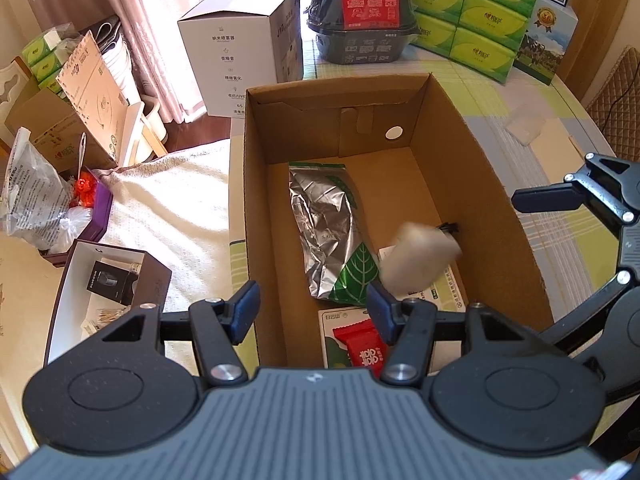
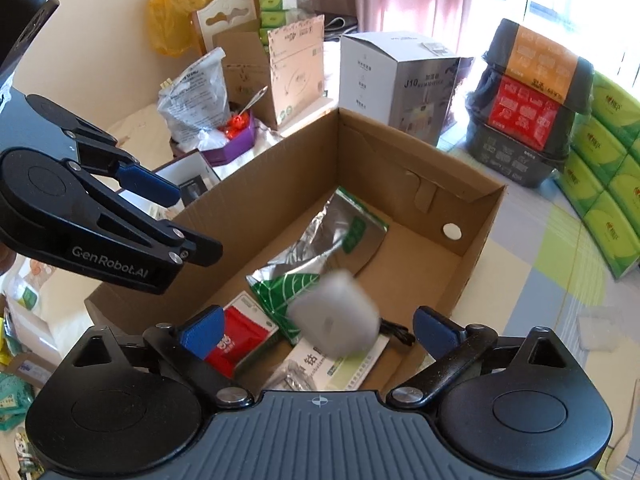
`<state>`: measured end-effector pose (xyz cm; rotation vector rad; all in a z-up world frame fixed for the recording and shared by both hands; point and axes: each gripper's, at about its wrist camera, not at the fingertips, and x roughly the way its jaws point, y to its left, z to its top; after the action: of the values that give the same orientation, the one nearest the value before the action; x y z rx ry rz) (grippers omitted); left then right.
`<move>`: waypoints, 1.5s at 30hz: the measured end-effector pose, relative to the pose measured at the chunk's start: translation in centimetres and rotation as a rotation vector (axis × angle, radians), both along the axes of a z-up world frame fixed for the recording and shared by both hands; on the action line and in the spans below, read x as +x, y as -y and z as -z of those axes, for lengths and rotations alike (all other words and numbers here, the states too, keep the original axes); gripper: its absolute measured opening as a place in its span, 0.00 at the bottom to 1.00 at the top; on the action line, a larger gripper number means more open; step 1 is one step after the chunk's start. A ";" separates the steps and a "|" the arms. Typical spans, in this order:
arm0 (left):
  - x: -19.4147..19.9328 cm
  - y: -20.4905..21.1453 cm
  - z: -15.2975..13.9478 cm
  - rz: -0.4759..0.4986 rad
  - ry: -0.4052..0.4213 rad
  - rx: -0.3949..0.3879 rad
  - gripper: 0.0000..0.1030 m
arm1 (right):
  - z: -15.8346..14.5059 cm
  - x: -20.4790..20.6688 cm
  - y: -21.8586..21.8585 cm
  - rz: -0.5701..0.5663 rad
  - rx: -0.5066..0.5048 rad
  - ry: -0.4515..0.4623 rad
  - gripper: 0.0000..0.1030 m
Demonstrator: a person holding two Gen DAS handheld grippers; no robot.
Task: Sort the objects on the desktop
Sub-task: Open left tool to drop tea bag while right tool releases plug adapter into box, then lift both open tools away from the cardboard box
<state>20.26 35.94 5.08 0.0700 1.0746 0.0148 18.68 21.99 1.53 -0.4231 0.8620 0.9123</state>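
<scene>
Both grippers' jaws wide, empty: left gripper, right gripper. Blurred white cube over cardboard box; may bounce onto the foil bag.

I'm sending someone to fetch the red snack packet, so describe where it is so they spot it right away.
Look inside the big open cardboard box in the middle of the table. At its near end, just past the crumpled silver and green foil bag, lies the red snack packet on a white and green card. It is the only bright red thing in the box.
</scene>
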 end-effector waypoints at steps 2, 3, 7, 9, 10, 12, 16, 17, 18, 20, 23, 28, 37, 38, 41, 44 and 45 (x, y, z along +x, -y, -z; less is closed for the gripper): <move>-0.1 0.0 0.0 -0.001 0.000 -0.002 0.52 | 0.1 -0.1 0.2 -0.001 -0.005 -0.007 0.95; -0.2 0.0 -0.1 0.000 0.001 -0.001 0.52 | 0.1 -0.1 0.3 -0.001 -0.005 -0.011 0.95; -0.5 0.3 -0.4 0.003 0.004 0.000 0.53 | 0.0 -0.4 0.7 -0.005 -0.010 -0.011 0.95; -0.7 0.5 -0.6 0.004 0.007 0.003 0.53 | -0.2 -0.6 0.9 -0.006 -0.010 -0.010 0.95; -0.8 0.5 -0.7 0.005 0.008 0.006 0.53 | -0.3 -0.7 1.0 -0.005 -0.010 -0.008 0.95; -1.1 0.7 -1.0 0.006 0.010 0.009 0.53 | -0.6 -0.9 1.2 -0.005 -0.010 -0.006 0.95; -1.8 1.0 -1.6 0.001 0.017 0.011 0.55 | -1.2 -1.4 1.8 -0.006 -0.008 0.001 0.95; -2.0 1.1 -1.8 0.000 0.019 0.010 0.56 | -1.4 -1.6 1.9 -0.006 -0.006 0.002 0.95; -2.2 1.2 -2.0 0.000 0.021 0.011 0.56 | -1.5 -1.7 2.1 -0.006 -0.006 0.003 0.95; -2.6 1.5 -2.4 -0.001 0.026 0.012 0.58 | -1.9 -2.1 2.4 -0.005 -0.006 0.007 0.95; -3.3 2.0 -3.0 -0.002 0.035 0.010 0.63 | -2.4 -2.6 3.1 0.000 0.000 0.009 0.95; -4.4 3.0 -4.0 0.003 0.048 0.011 0.71 | -3.3 -3.6 4.6 0.009 0.010 0.007 0.95; -6.5 5.0 -6.4 0.011 0.085 0.021 0.87 | -5.1 -5.0 7.8 0.024 0.009 0.017 0.95; -6.7 5.2 -6.7 0.013 0.089 0.025 0.90 | -5.4 -5.2 8.2 0.025 0.009 0.020 0.95; -7.4 6.2 -7.3 0.024 0.099 0.020 0.95 | -6.0 -5.4 9.5 0.030 0.005 0.029 0.95; -7.9 7.4 -7.7 0.036 0.099 0.003 0.99 | -6.5 -5.7 11.1 0.035 -0.003 0.037 0.95; -8.0 7.9 -7.7 0.046 0.099 0.005 0.99 | -6.7 -5.8 11.6 0.037 -0.008 0.043 0.95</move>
<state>12.31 28.04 12.82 0.0976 0.9736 -0.0208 12.89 10.40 8.21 -0.4303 0.8321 0.8629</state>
